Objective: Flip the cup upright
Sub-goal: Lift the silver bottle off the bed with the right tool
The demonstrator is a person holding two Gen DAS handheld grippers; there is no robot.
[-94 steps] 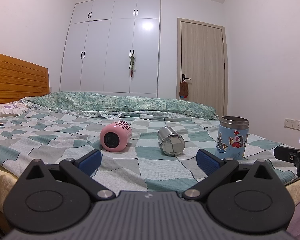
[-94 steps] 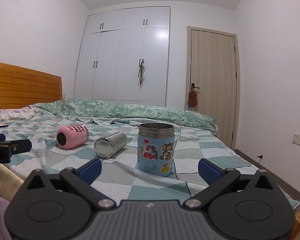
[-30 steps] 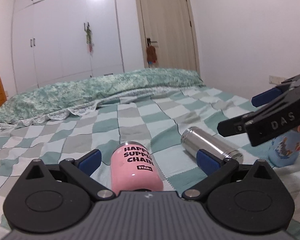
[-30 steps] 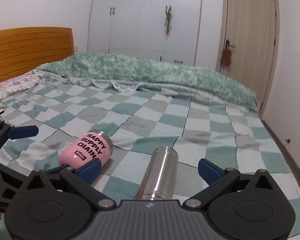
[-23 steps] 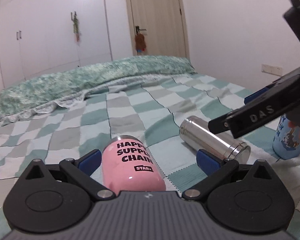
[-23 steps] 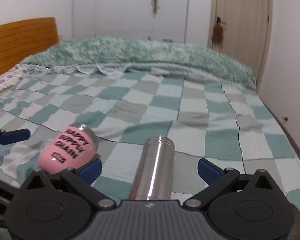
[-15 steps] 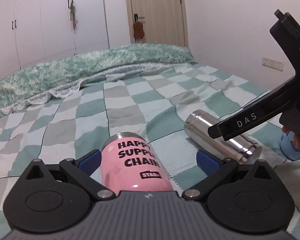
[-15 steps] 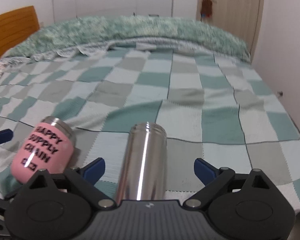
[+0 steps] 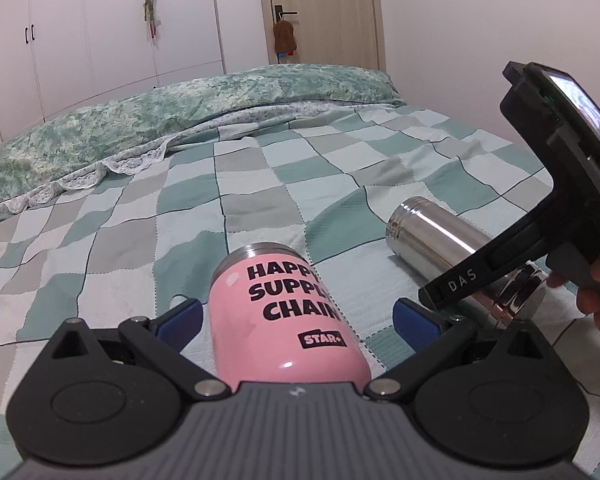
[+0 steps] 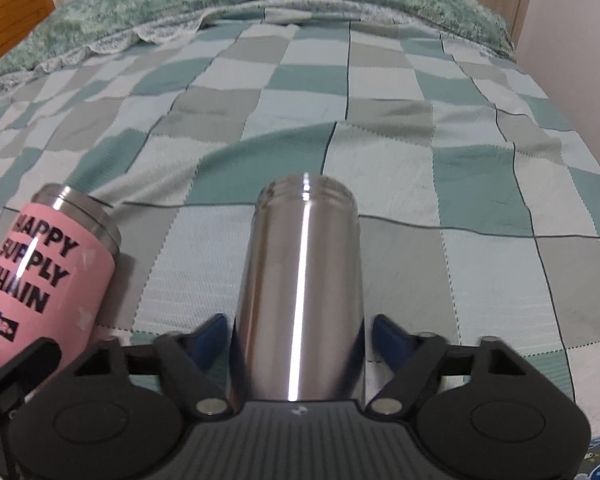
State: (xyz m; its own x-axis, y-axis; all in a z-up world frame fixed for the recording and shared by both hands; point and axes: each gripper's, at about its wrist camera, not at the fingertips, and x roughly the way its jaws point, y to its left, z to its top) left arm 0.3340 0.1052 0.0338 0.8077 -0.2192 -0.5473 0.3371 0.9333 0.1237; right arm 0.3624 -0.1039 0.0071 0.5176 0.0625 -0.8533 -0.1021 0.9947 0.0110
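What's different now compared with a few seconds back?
Both tools came forward from the bed's edge. The left tool now straddles the pink cup; the right tool straddles the steel cup, its jaws narrower than before but seemingly not clamped. Nothing is gripped yet. Both cups lie on their sides on the checked blanket as before.

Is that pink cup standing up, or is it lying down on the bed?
Lying down. The pink cup rests on its side on the checked bedspread, its lettering facing up and its steel rim pointing away, between the left gripper's open fingers.
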